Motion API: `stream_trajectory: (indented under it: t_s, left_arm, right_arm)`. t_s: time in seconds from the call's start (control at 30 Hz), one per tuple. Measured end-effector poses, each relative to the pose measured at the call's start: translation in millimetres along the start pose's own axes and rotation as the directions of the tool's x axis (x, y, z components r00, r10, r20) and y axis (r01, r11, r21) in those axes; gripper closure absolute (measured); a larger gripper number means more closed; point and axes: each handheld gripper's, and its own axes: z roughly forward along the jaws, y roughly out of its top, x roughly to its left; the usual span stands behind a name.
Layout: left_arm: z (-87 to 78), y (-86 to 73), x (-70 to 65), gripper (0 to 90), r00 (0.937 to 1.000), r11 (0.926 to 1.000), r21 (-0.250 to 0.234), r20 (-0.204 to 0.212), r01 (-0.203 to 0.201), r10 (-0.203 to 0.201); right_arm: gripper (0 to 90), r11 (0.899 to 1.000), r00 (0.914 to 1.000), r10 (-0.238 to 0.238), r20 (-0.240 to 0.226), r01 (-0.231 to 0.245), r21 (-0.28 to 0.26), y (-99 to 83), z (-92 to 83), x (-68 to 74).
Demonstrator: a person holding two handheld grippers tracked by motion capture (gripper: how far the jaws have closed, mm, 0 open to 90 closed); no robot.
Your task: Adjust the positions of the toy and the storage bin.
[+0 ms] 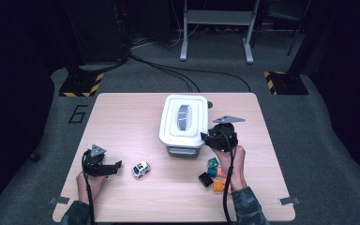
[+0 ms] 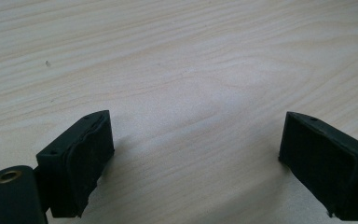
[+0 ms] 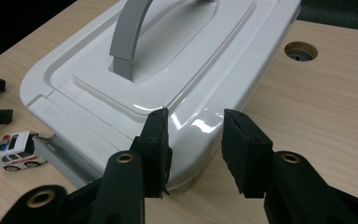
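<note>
1. Worktop [image 1: 122, 117]: pale wood, a round cable hole [image 3: 300, 51] at the far edge, just right of the box.
2. Box [image 1: 183, 123]: white lid with a grey handle [image 3: 129, 35] over a grey base. I see it standing at the worktop's middle, toward the far side, its long axis running near to far.
3. Right gripper [image 1: 210, 138]: I hold it at the box's near right corner. In the right gripper view its jaws stand a little apart, level with the lid's rim at that corner. The gap between them shows the glossy rim; I cannot tell whether either pad touches it. Nothing is pinched.
4. Left gripper [image 1: 118, 165]: low over the near left part of the worktop, pointing right. Its jaws are spread wide, with bare wood between them in the left gripper view.
5. Toy car [image 1: 141, 170]: white, with blue and red marks, just right of the left gripper and apart from it, near and left of the box.
6. Blocks [image 1: 214, 174]: a small cluster of black, teal and orange pieces on the near right of the worktop, beside my right hand [image 1: 231, 161].
</note>
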Motion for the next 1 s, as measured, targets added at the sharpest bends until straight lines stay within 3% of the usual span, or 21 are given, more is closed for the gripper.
stream_trajectory:
  t_s: [0.13,0.3,0.43,0.6,0.77,0.83,1.0]
  left_arm:
    - [-0.5,0.9,1.2,9.9,1.0,0.9999,0.012,0.006,-0.005,0.005]
    - [-1.2,0.2,5.5,9.7,0.9993,0.9994,-0.012,0.017,0.033,-0.033]
    - [-9.8,7.9,5.6,9.3,0.9986,0.9983,-0.034,0.022,0.048,-0.048]
    - [-26.1,36.1,-2.3,8.2,0.9994,0.9978,-0.064,0.03,0.017,-0.015]
    - [-38.0,65.2,-11.5,6.7,0.9993,0.9966,-0.082,0.034,-0.01,0.012]
    - [-40.1,78.4,-15.8,4.2,0.9985,0.9968,-0.078,0.052,-0.013,0.017]
    - [-40.7,108.7,-41.1,0.5,0.9959,0.9958,-0.083,0.078,-0.039,0.045]
  right_arm:
    - [45.8,0.999,1.0,0.002,0.003,-0.002,-0.055,-6.4,-14.8,-16.4]
    - [29.9,0.997,0.9974,-0.01,0.071,0.015,-0.075,-23.3,-35.7,-40.9]
    - [19.5,0.996,0.9936,0.02,0.111,-0.011,-0.085,-44.8,-47.9,-65.8]
    - [14.4,0.997,0.9827,0.046,0.18,-0.035,-0.061,-79.5,-52.7,-97.6]
    - [7.6,0.998,0.9771,0.058,0.205,-0.054,-0.025,-117.3,-42.5,-120.4]
    - [4.2,0.996,0.9757,0.084,0.202,-0.085,-0.004,-129.3,-37.2,-129.4]
    - [2.6,0.995,0.9627,0.091,0.255,-0.101,0.026,-148.3,-28.3,-141.4]
